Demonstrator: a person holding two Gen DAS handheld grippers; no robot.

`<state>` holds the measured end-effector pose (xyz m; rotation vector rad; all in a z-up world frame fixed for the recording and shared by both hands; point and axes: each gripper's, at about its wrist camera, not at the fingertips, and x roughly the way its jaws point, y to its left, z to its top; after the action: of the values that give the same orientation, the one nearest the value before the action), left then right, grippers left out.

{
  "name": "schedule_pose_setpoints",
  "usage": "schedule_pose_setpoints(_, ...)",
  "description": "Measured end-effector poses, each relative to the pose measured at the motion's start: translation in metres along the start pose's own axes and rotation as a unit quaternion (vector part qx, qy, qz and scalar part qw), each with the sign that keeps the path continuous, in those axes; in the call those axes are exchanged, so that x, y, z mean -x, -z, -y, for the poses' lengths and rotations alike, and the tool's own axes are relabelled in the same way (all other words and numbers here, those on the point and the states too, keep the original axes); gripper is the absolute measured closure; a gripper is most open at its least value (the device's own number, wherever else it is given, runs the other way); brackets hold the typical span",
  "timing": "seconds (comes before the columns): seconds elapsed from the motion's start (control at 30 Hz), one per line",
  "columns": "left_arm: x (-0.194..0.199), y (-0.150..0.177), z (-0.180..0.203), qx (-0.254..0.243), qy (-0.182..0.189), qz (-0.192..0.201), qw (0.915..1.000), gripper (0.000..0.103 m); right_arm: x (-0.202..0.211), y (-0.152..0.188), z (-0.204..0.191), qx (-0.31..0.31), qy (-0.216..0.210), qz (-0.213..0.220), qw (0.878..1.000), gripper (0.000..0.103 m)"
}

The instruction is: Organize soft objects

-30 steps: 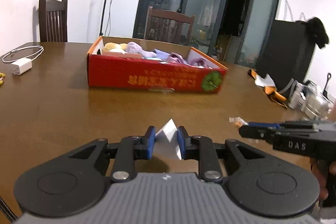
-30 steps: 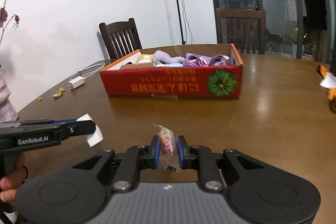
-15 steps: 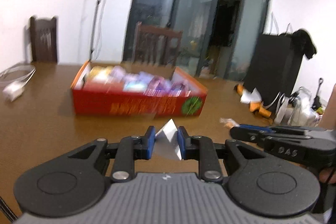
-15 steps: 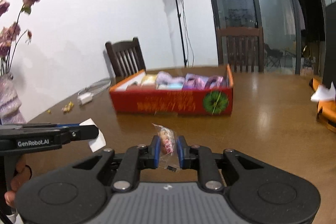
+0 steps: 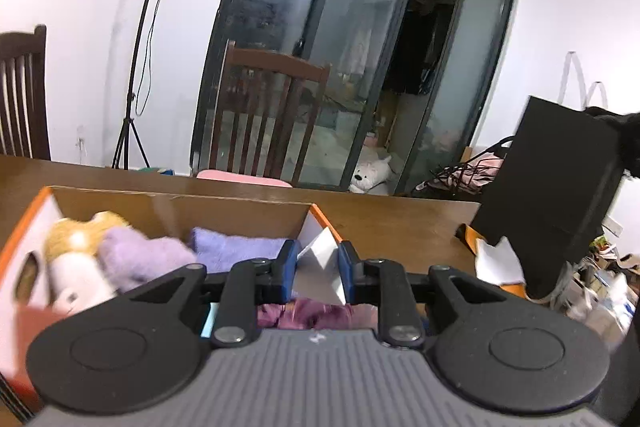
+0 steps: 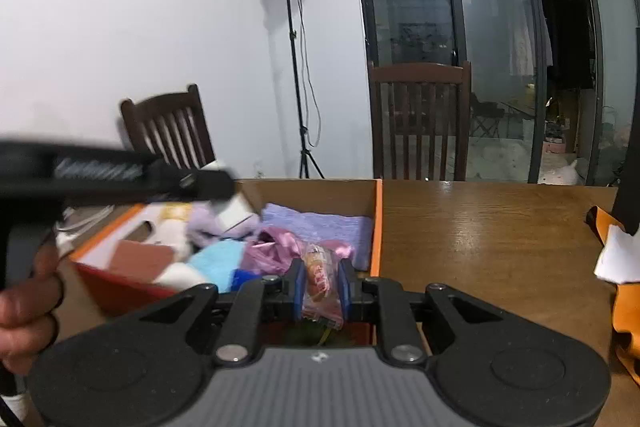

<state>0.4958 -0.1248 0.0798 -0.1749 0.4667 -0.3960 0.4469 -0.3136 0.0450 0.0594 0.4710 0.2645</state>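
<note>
Tools, two; chairs, two; box, one

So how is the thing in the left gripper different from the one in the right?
The white folded paper in the left gripper is plain, opaque and flat; the clear snack packet in the right gripper is see-through and printed in red. Both are pinched over the red cardboard box.

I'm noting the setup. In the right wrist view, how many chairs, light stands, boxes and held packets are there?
Chairs: 2
Light stand: 1
Box: 1
Snack packet, gripped in the right tongs: 1
Total: 5
</note>
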Motion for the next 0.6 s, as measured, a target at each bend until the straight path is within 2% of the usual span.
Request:
schedule_pose_setpoints(0.03, -0.011, -0.002, 0.000, -0.004, 0.000, -0.004, 1.0000, 0.080, -0.009, 0.000, 0.000, 0.007, 0.008, -0.008, 1.000, 0.086)
schedule_pose_setpoints(0.07, -0.023, -0.003, 0.000, -0.007, -0.007, -0.010, 0.9999, 0.070, -0.017, 0.000, 0.000, 0.009, 0.012, -0.011, 1.000, 0.083)
schedule_pose_setpoints(0.1, -0.031, -0.002, -0.001, -0.009, -0.012, -0.013, 0.9998, 0.050, -0.021, 0.001, 0.000, 0.005, 0.014, -0.007, 1.000, 0.080)
schedule_pose_setpoints(0.13, -0.037, -0.001, -0.002, -0.010, -0.011, -0.013, 0.9998, 0.044, -0.025, 0.000, 0.001, -0.002, 0.013, -0.001, 1.000, 0.073)
schedule_pose_setpoints(0.17, -0.041, 0.001, -0.004, -0.010, -0.008, -0.013, 0.9998, 0.040, -0.027, -0.001, 0.003, -0.007, 0.011, 0.003, 1.000, 0.060)
schedule_pose_setpoints(0.2, -0.043, 0.002, -0.005, -0.011, -0.005, -0.015, 0.9998, 0.040, -0.029, -0.002, 0.004, -0.009, 0.010, 0.007, 1.000, 0.056)
schedule_pose_setpoints(0.43, -0.045, 0.004, -0.020, -0.009, -0.014, -0.017, 0.9997, 0.037, -0.038, -0.002, 0.004, -0.005, 0.013, 0.005, 1.000, 0.056)
schedule_pose_setpoints(0.6, -0.017, -0.002, -0.031, -0.009, -0.029, -0.009, 0.9995, 0.033, -0.026, -0.009, 0.002, -0.010, 0.008, 0.012, 1.000, 0.056)
